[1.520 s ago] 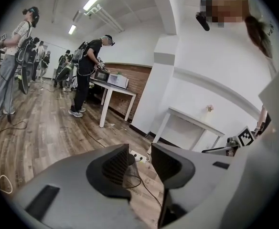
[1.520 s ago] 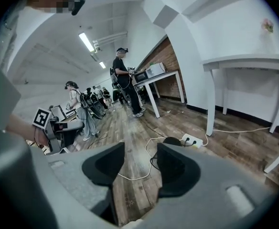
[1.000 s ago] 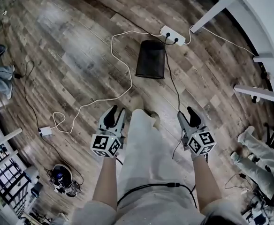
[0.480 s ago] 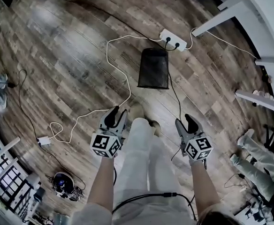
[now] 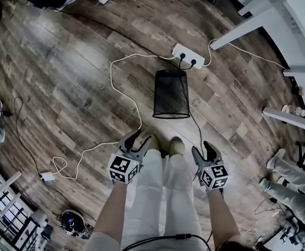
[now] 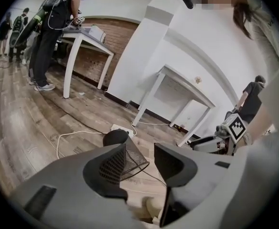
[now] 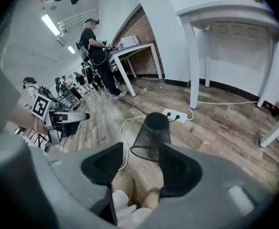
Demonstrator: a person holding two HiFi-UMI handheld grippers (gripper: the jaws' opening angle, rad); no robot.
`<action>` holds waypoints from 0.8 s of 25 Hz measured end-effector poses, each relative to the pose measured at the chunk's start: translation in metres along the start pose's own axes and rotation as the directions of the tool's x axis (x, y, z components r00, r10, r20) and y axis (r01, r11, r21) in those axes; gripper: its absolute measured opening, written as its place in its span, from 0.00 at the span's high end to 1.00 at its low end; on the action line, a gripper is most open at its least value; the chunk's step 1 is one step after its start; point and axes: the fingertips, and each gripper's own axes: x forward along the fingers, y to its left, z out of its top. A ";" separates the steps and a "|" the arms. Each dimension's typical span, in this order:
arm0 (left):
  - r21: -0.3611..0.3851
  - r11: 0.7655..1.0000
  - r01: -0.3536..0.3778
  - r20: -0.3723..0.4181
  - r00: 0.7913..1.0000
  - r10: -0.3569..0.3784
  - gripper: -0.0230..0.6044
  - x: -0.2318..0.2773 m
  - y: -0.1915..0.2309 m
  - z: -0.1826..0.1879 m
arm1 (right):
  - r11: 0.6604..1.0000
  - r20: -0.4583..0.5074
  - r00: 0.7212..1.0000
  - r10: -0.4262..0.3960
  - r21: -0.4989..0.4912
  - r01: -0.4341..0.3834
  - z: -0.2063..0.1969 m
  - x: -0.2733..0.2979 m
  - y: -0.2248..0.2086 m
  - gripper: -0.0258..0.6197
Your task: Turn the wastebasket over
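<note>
Both grippers are holding nothing. The left gripper [image 5: 140, 138] has its grey moulded fingers [image 6: 106, 168] parted a moderate way and they have just been opening. Nothing sits between them; through the gap you only look out at the floor and the basket beyond. The right gripper [image 5: 202, 149] has its fingers [image 7: 180, 168] spread wider. They too have just been opening and are released, with the person's pale shoes [image 5: 176, 146] showing low in the gap. The finger pads are dark, smooth and scooped, set in matt grey shells, and each gripper carries a cube of black-and-white square markers near the hand.

The wastebasket [image 5: 171, 94] stands on the floor just beyond the person's feet, farther out than both grippers and touched by neither. It is black wire mesh, fine enough to see through, and round and tapering. The narrow solid base appears to be on top and the wide rim down on the boards, so it looks to be mouth-down.

The floor [image 5: 74, 72] is grey-brown wooden planks with streaky grain and a slight sheen. Just past the basket on the far side lies a white power strip [image 5: 188, 55] with two dark plugs in it. A thin white cable [image 5: 122, 88] loops away along the basket's left. White table legs [image 5: 244, 25] angle in at the far right.
</note>
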 end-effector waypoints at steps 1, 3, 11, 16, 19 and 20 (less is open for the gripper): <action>0.005 1.000 0.010 -0.011 1.000 -0.010 0.67 0.008 0.002 -0.006 | 1.000 0.001 1.000 -0.007 -0.003 0.007 -0.003 0.006 -0.004 0.62; 0.015 1.000 0.025 -0.036 0.999 -0.025 0.62 0.024 0.006 -0.021 | 1.000 0.000 1.000 -0.005 -0.016 0.005 -0.010 0.020 -0.010 0.61; 0.075 0.996 0.038 -0.132 0.991 -0.027 0.34 0.084 0.031 -0.088 | 0.997 -0.059 0.998 0.003 -0.082 -0.008 -0.060 0.085 -0.051 0.53; 0.079 0.997 -0.003 -0.158 0.987 0.016 0.32 0.112 0.067 -0.133 | 0.990 -0.054 0.998 -0.029 -0.136 0.021 -0.089 0.126 -0.079 0.53; 0.090 0.996 -0.017 -0.186 0.982 0.034 0.32 0.124 0.086 -0.164 | 0.992 -0.060 0.998 -0.009 -0.129 0.001 -0.108 0.153 -0.089 0.53; 0.094 0.995 -0.015 -0.199 0.979 0.034 0.32 0.128 0.091 -0.175 | 0.992 -0.071 0.997 0.001 -0.124 -0.010 -0.116 0.161 -0.091 0.53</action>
